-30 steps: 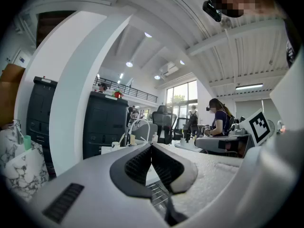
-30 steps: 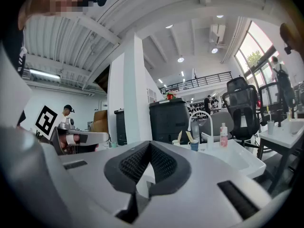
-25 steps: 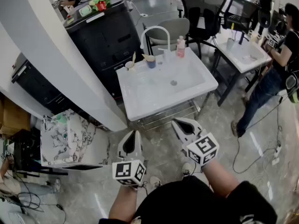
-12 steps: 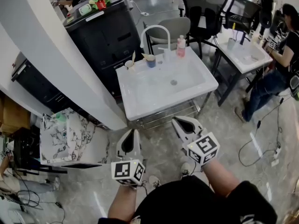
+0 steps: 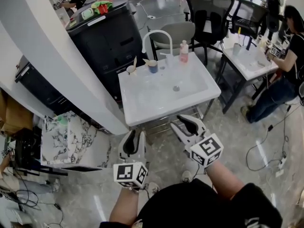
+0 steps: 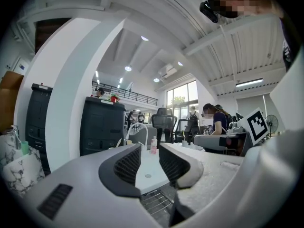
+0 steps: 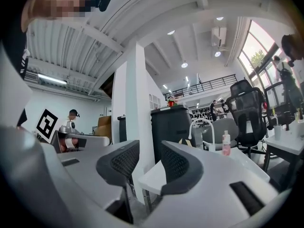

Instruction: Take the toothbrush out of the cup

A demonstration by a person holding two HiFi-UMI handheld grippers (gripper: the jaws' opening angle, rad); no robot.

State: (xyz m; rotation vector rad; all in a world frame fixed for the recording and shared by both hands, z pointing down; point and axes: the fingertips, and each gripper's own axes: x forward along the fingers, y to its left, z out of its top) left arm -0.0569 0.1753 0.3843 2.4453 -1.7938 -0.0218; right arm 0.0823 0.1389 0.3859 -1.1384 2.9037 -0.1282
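A white cup [image 5: 131, 69] with a pale toothbrush [image 5: 135, 61] standing in it sits at the back left rim of the white sink [image 5: 142, 110]. A blue cup [image 5: 152, 66] stands just right of it, also with something pale in it. Both grippers hang level in front of the sink, short of its front edge and far from the cups. My left gripper [image 5: 134, 136] [image 6: 149, 160] is opening, with nothing between its fingers. My right gripper [image 5: 184, 123] [image 7: 149, 160] is opening too and holds nothing. In the left gripper view the sink [image 6: 151, 174] shows through the gap.
A white faucet [image 5: 156, 36] and a pink bottle [image 5: 183, 52] stand at the sink's back rim. A white curved wall [image 5: 57, 65] and a marble-patterned box [image 5: 71, 141] lie left. A black cabinet [image 5: 107, 37] and office chairs [image 5: 209, 11] stand behind; a person [image 5: 280, 61] works at a second sink on the right.
Both grippers' jaws have parted from shut. Both grippers have come a little closer to the sink's front edge.
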